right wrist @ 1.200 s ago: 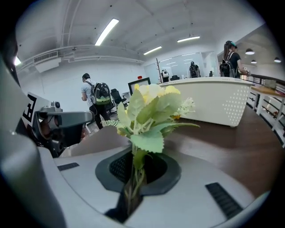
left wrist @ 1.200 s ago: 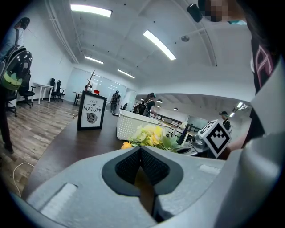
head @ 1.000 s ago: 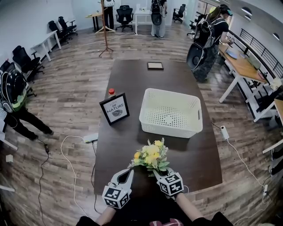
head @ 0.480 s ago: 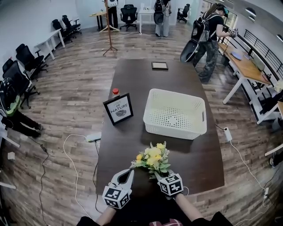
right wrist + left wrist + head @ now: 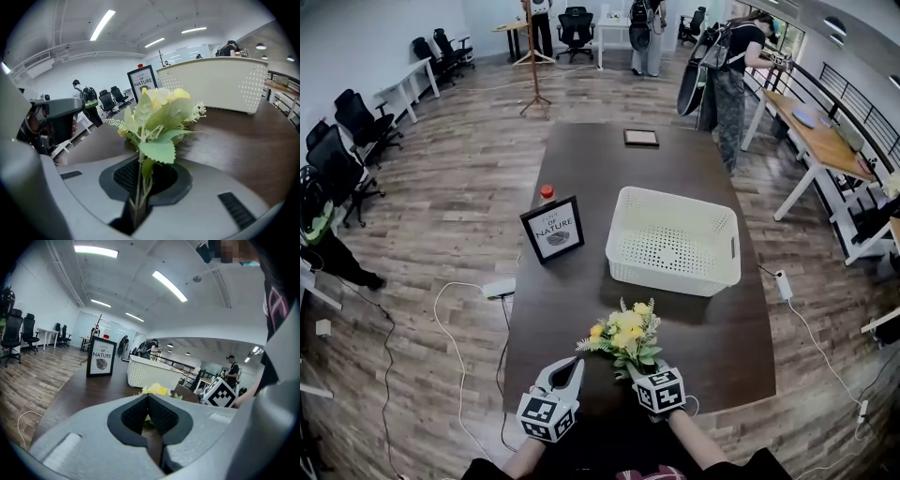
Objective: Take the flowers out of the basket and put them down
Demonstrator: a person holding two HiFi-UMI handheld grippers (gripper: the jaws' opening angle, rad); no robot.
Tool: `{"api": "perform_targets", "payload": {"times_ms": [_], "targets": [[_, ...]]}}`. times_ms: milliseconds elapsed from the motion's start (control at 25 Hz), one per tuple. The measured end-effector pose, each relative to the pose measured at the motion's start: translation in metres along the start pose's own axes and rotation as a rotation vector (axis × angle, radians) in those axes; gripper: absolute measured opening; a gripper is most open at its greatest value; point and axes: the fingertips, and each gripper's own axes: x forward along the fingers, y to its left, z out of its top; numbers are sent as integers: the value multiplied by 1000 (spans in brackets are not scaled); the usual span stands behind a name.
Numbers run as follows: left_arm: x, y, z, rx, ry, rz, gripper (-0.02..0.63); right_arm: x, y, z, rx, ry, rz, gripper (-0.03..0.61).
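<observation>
Stem ends of flowers (image 5: 159, 115) hidden inside right hand-held gripper (image 5: 143, 176).

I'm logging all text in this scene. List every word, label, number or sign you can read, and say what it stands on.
"OF NATURE", under a smaller line that looks like "LOVE": framed sign standing on the table.
Small frame at the table's far end: too small to read.
Left marker cube and right marker cube: square patterns only, no letters.
</observation>
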Motion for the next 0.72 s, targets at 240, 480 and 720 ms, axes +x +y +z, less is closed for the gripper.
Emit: {"api": "perform_targets", "payload": {"times_ms": [240,480,720], "targets": [[-1,3,2,-1,-3,7,9,2,1,-2,27,39,3,92],[-2,3,3,3,-10,14,9,3,1,-4,53,71,10,146],[-1,0,4,10,-18,23,9,4,5,-1,93,64,30,220]]}}
